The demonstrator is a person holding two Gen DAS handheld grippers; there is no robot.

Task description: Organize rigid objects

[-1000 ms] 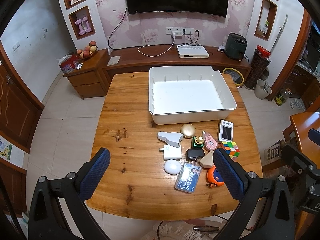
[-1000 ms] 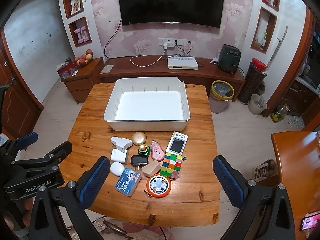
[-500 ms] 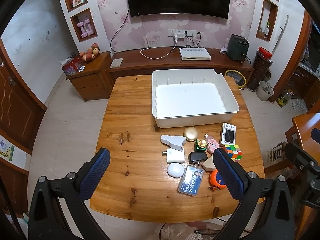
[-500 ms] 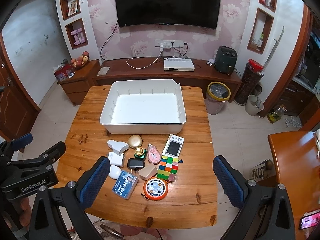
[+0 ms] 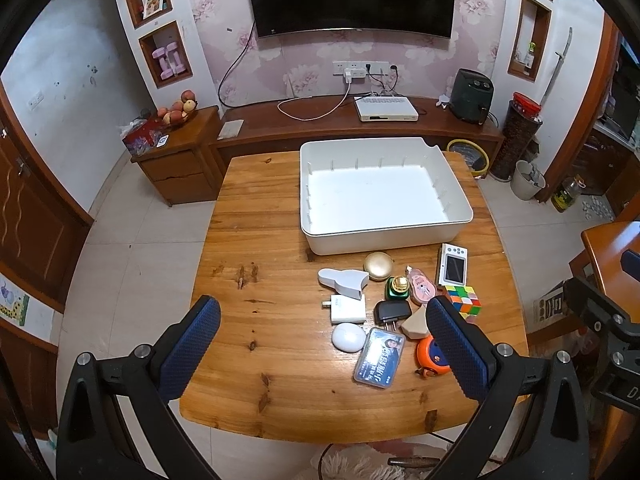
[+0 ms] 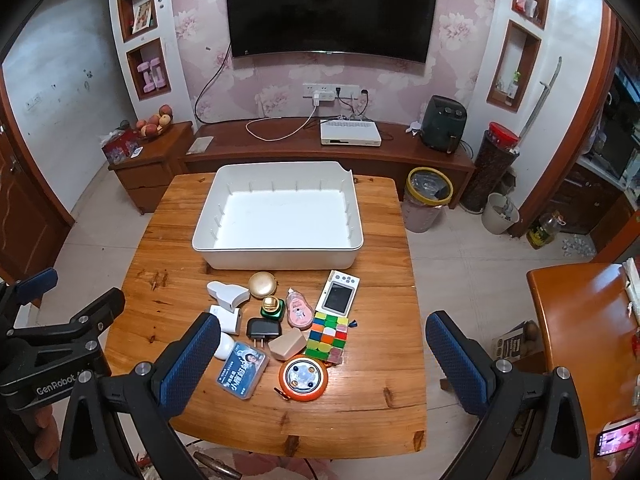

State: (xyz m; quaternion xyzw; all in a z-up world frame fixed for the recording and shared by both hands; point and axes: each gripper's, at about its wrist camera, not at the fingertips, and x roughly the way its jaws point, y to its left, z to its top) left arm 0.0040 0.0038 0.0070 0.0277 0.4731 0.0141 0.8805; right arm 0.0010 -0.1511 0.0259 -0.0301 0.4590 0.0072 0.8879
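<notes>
The left gripper (image 5: 320, 332) hangs above the square wooden table (image 5: 256, 240) with its blue-padded fingers spread wide, holding nothing. Ahead, the empty white rectangular plastic bin (image 6: 280, 258) sits at the table's far side. Just in front of it lie a round gold compact (image 6: 263, 284), a multicoloured puzzle cube (image 6: 328, 336) and an orange round tape measure (image 6: 303, 377). The right gripper (image 6: 322, 332) hovers likewise parted and empty.

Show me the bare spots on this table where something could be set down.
Bare wood: the whole left strip of the table, beside the white bin and left of the white charger; also the near edge below the blue card case and orange tape measure. The bin itself is empty. Crowded: the cluster between bin and near edge, around the Rubik's cube.
</notes>
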